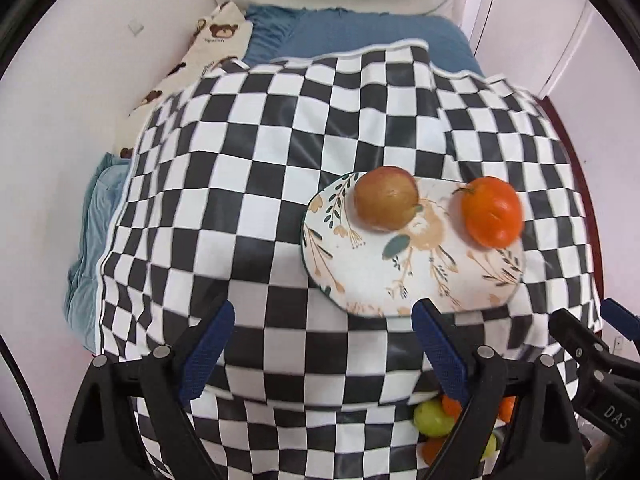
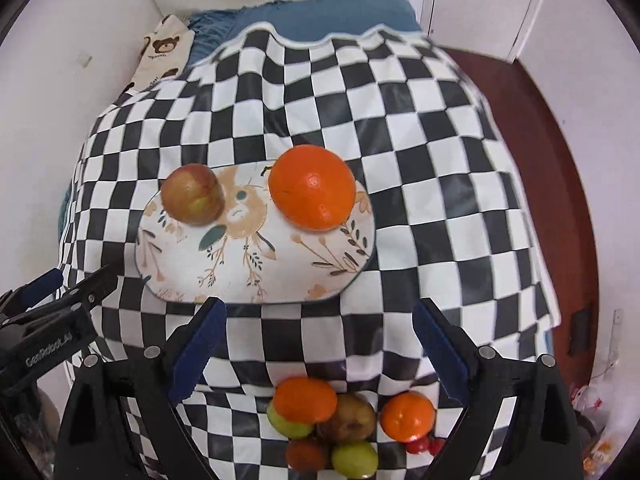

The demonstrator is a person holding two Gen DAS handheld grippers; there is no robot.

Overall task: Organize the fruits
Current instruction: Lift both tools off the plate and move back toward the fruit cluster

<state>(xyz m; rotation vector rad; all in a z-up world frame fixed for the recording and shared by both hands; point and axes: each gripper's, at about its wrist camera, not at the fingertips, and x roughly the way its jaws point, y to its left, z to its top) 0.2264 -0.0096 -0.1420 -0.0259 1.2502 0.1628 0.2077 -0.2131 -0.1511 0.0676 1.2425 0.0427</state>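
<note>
A floral plate (image 1: 416,276) (image 2: 256,264) lies on the checkered cloth. On it sit a brownish-red apple (image 1: 386,198) (image 2: 193,194) on the left and an orange (image 1: 492,212) (image 2: 312,188) on the right. A pile of loose fruit, oranges (image 2: 306,398), green ones (image 2: 354,460) and a brown one (image 2: 348,418), lies at the near edge; part of the pile shows in the left wrist view (image 1: 434,418). My left gripper (image 1: 320,344) is open and empty, just short of the plate's near left rim. My right gripper (image 2: 316,340) is open and empty, between the plate and the pile.
The checkered cloth (image 1: 248,184) (image 2: 420,168) covers a bed with blue bedding (image 1: 360,32) and a bear-print pillow (image 1: 208,48). A white wall (image 1: 60,100) runs along the left. A dark red floor (image 2: 548,152) and white doors (image 1: 532,20) lie to the right.
</note>
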